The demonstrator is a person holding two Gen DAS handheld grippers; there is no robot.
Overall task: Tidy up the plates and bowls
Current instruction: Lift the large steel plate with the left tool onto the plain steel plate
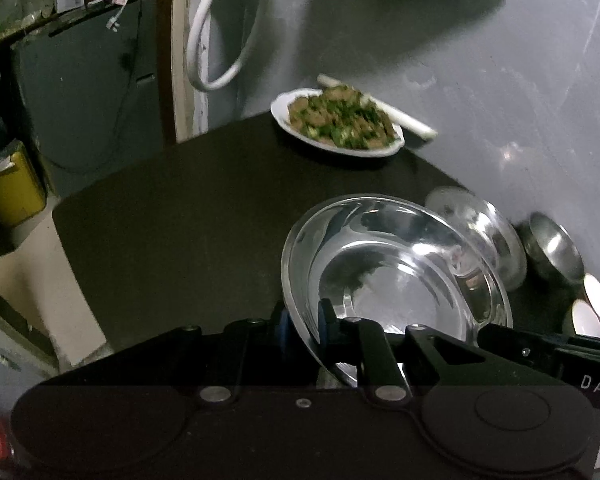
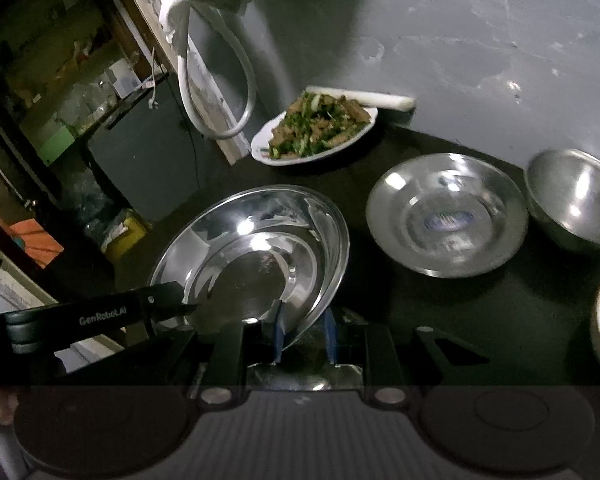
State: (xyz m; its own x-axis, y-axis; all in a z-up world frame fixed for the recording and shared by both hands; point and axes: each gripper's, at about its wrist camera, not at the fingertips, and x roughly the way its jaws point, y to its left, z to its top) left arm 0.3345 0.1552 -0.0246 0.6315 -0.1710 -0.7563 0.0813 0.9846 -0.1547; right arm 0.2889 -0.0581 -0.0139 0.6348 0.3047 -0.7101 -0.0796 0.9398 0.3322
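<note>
Dark tabletop (image 2: 480,320) against grey wall (image 2: 460,40). Large steel plate (image 2: 252,256) tilted above near edge, pinched at rim by both claws: right gripper (image 2: 302,334) on near rim, left gripper (image 1: 302,326) on left rim. Smaller steel plate (image 2: 446,216) flat just right of it. Steel bowl (image 2: 576,200) beside that. White dish of food (image 2: 314,132) at far edge, well apart.

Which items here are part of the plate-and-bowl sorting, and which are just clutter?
Job: large steel plate gripped by both grippers, left gripper, right gripper; second steel plate; small steel bowl; white dish of food.

Clutter: white hose; yellow bin.
</note>
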